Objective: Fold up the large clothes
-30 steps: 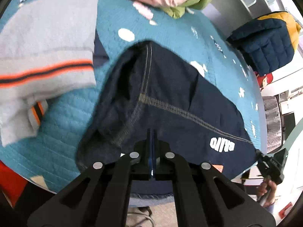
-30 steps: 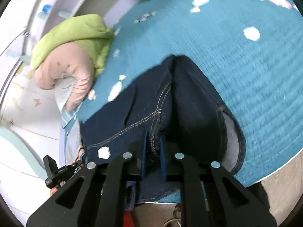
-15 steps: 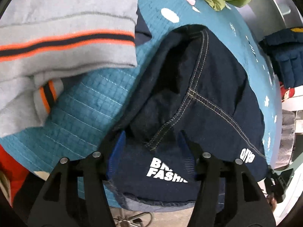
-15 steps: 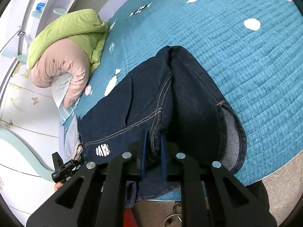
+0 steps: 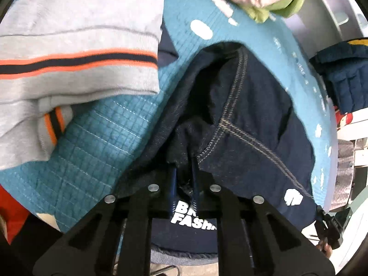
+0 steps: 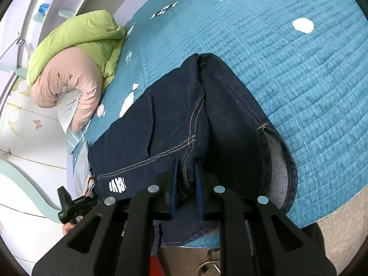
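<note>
Right wrist view shows the big picture: a bed [image 6: 299, 73] with a teal quilted cover, and the dark jeans [image 6: 161, 124] bunched up near its front edge, partly hanging over. Up by the wall there's a green and pink jacket [image 6: 76, 64], and in the left wrist view a grey sweater [image 5: 76, 46] with orange stripes lies just beside the jeans, plus a navy jacket [image 5: 342, 76] off past the far corner.

The right hand-held gripper [image 6: 186, 184] is clamped on a stitched seam of the jeans. The left hand-held gripper [image 5: 184, 179] has just snapped closed, and a wad of dark denim sits pinched between its blue pads.

Looks like the regrip stage before an actual fold. If it were me, I'd make sure both grips have the same layer, pull the fabric taut so the seams line up, then lay it flat clear of the sweater. Bunched denim slips easily, so go slow.
</note>
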A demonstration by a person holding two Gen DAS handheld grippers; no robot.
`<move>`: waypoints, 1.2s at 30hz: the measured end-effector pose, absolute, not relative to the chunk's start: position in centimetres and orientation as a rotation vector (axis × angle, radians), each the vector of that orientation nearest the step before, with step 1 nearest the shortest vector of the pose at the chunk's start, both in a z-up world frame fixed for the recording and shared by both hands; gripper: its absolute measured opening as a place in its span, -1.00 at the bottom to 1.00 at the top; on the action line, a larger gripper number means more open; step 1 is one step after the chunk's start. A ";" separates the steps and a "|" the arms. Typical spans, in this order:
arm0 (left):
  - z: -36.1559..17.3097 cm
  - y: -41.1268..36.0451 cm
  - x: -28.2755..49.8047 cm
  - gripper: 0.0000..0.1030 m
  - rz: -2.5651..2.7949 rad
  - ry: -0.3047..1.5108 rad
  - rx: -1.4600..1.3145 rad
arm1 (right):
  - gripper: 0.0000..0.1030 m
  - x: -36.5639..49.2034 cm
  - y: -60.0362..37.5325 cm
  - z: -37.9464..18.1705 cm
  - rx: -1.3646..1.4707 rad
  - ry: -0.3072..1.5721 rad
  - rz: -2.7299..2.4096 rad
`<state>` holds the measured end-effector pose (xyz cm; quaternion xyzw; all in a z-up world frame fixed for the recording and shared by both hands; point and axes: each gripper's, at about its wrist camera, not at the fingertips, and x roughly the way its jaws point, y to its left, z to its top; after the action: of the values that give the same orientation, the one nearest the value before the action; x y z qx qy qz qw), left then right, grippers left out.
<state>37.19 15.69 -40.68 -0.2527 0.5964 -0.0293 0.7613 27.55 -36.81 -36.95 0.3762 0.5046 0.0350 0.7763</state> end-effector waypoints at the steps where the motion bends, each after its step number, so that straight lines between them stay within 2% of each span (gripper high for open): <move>1: -40.0 15.9 36.7 -0.81 -0.071 1.275 -0.562 | -0.76 27.5 -36.8 -36.8 0.811 1.087 0.075; 8: -36.9 15.8 32.8 -0.81 -0.152 1.231 -0.583 | -0.77 26.9 -37.6 -35.0 0.735 1.086 0.069; 17: -42.0 14.9 31.7 -0.78 -0.098 1.364 -0.596 | -0.75 27.5 -37.2 -41.6 0.618 1.266 -0.042; 19: -41.6 15.1 31.9 -0.78 -0.109 1.360 -0.613 | -0.66 27.7 -37.1 -41.1 0.603 1.281 -0.032; 23: -38.0 15.7 31.9 -0.54 -0.158 1.305 -0.559 | -0.56 26.9 -37.3 -37.4 0.513 1.239 -0.053; 27: -35.0 14.3 32.5 -0.35 -0.150 1.249 -0.454 | -0.56 27.6 -35.1 -35.3 0.455 1.195 0.029; 28: -34.3 13.6 32.5 -0.28 -0.116 1.242 -0.411 | -0.62 28.0 -34.0 -35.5 0.450 1.203 0.060; 30: -33.2 12.5 32.2 0.17 -0.057 1.219 -0.372 | -0.62 29.0 -31.9 -36.9 0.409 1.246 0.095; 33: -32.5 11.2 32.1 0.17 -0.127 1.203 -0.373 | -0.71 30.2 -31.0 -41.3 0.375 1.365 0.044; 34: -32.6 10.5 32.4 0.17 -0.168 1.204 -0.364 | -0.85 30.4 -31.2 -42.8 0.391 1.392 0.030; 36: -33.2 9.0 33.5 0.17 -0.239 1.204 -0.371 | -0.96 30.2 -32.0 -43.5 0.460 1.381 0.014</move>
<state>33.49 9.04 -33.24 -0.1728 0.5617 -0.1113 0.8014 30.19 -32.00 -43.52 0.2101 0.6311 0.0066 0.7467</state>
